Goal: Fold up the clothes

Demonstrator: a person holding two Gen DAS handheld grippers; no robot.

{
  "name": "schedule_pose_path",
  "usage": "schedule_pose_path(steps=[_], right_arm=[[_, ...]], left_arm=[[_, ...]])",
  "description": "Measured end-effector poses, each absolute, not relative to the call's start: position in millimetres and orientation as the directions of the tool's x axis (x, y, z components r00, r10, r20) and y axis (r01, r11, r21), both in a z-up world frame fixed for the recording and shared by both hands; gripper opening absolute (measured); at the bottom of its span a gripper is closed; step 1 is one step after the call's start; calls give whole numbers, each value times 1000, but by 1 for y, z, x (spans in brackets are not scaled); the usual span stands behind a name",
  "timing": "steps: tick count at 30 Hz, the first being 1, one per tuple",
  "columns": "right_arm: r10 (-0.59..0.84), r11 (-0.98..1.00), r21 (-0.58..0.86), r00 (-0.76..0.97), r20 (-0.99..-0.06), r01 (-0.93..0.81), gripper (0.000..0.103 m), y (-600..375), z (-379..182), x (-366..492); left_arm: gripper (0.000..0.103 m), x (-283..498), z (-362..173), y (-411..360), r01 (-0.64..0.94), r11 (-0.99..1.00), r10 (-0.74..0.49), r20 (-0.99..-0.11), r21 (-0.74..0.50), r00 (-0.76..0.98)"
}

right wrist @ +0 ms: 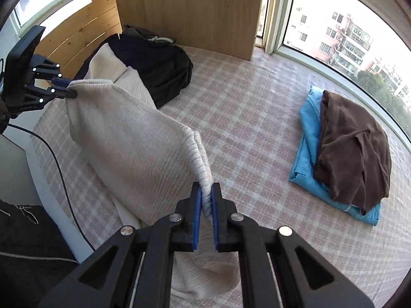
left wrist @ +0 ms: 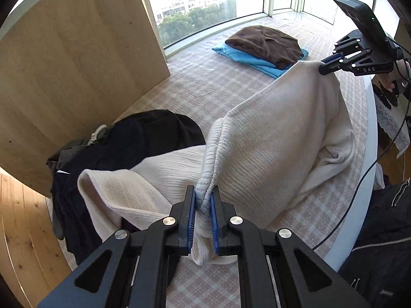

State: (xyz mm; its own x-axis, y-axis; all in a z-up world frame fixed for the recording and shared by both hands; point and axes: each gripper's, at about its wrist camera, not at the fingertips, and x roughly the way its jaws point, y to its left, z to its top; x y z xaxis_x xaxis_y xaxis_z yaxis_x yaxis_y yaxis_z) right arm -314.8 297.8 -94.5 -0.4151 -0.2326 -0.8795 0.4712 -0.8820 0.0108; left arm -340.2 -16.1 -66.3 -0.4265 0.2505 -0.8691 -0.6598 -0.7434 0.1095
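Observation:
A cream ribbed knit sweater (left wrist: 277, 138) hangs stretched between both grippers above the plaid bed cover (left wrist: 205, 82). My left gripper (left wrist: 204, 200) is shut on one bunched edge of it; it also shows in the right wrist view (right wrist: 70, 87) at the far left. My right gripper (right wrist: 206, 197) is shut on the other edge; it shows in the left wrist view (left wrist: 325, 65) at the upper right. The sweater (right wrist: 128, 143) sags in the middle, and its lower part rests on the cover.
A folded brown garment (right wrist: 352, 151) lies on a folded blue one (right wrist: 305, 133) near the window. A heap of dark clothes (left wrist: 123, 151) sits by the wooden panel (left wrist: 77, 64). A black cable (right wrist: 61, 169) runs along the bed's white edge (left wrist: 359, 200).

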Motion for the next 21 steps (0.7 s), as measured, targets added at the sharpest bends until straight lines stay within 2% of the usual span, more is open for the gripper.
schedule_pose_path(steps=[4,7,8,11,15,16,19,21], right_arm=[[-202,-922,-37,-559,-804,386,7,305,-25,-312],[-193,-917,-63,-576,-795,395,7,292,8,-304],[-191,-914,-72,-579,-793,399,7,288,18,-302],[-162,-920,-62,-517,-840,388,7,281,3,-297],[-106,-931,-53,-406,-908,361,7,284,-58,-274],[-126,-936,-12,-366,-922,352,7,288,-73,-263],[-193,-936,105,-242,-951,337,7,294,-120,-233],[-158,-936,78,-211,-965,344,7,292,-147,-217]], left_arm=[[6,-343,-9,-23,-620,-764,273,-780,180,-563],[6,-344,21,-34,-682,-728,391,-781,61,-487],[11,-345,30,-37,-696,-717,419,-779,31,-467],[11,-345,15,-36,-682,-730,372,-813,41,-448],[11,-340,-23,-18,-727,-687,362,-870,-5,-336],[11,-338,-34,-10,-745,-667,348,-886,-3,-307],[23,-336,-67,20,-808,-590,284,-936,0,-208],[28,-343,-85,40,-838,-545,244,-956,4,-163]])
